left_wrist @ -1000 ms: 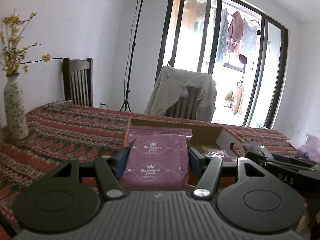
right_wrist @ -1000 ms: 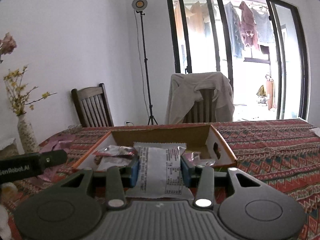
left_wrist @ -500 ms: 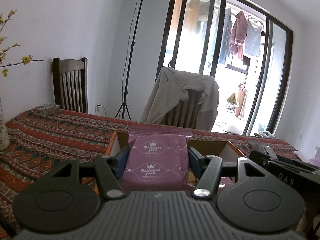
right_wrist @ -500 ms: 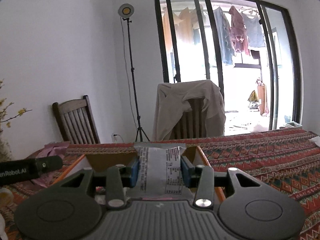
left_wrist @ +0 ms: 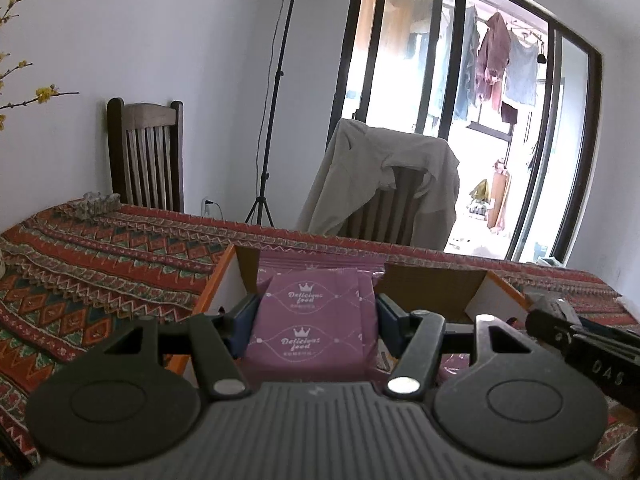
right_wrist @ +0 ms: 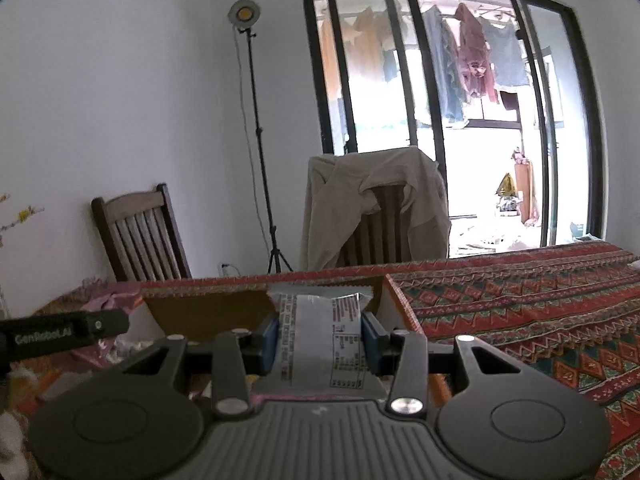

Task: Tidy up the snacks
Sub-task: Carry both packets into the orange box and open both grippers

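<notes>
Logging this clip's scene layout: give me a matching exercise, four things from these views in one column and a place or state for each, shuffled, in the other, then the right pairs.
Things
1. purple snack packet
2. silver snack packet
3. beige jacket
4. lamp on a stand

Places or states
A. draped over a chair back
B. clamped in the right gripper
C. standing by the wall, left of the glass doors
D. clamped in the left gripper

Pairs: 1-D, 2-B, 3-A, 4-C
</notes>
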Tool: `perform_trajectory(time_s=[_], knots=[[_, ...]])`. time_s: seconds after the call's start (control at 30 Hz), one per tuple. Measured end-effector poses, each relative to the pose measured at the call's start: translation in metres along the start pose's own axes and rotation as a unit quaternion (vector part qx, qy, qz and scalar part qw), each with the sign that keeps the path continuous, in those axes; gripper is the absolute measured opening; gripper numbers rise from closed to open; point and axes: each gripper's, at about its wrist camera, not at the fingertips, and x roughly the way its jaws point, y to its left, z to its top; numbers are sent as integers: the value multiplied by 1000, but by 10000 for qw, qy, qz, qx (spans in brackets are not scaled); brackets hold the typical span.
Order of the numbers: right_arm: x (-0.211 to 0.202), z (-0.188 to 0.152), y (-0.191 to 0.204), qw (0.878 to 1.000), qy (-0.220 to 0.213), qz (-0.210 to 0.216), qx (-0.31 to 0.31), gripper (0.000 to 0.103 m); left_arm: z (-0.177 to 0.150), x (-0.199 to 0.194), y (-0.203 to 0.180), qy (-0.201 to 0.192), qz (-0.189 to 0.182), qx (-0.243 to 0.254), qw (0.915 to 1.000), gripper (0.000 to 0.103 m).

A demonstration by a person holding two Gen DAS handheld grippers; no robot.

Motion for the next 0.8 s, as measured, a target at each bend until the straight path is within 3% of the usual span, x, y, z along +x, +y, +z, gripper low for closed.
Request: perform_trajectory(time_s=[0.2,0.23,0.27,0.3,0.33,0.37,0.8], knots=[[1,-7,4,9999,109,-15,-102,45,-6,4,-2,83,-12,112,9999,65],[1,-7,3,9999,130,-5,-102,58,-6,2,-1,43,-8,104,9999,68],[0,-7,2,9999,129,-10,-85,76,-6,1,0,6,-13,82,10000,78],[-1,-8,1,9999,111,-30,-74,85,-6,-1,2,-71,2,34,10000,93],[-2,-7,0,9999,102,-45,-80,97,-6,-4,3,-164,49,-28,9998,101],[-3,-7,0,9999,89,-63,-90,102,-5,-7,5,-274,104,-89,9995,103],[-12,-1,-1,9998,37,-136,-110,103,4,-24,3,-506,112,-148,9985,103]])
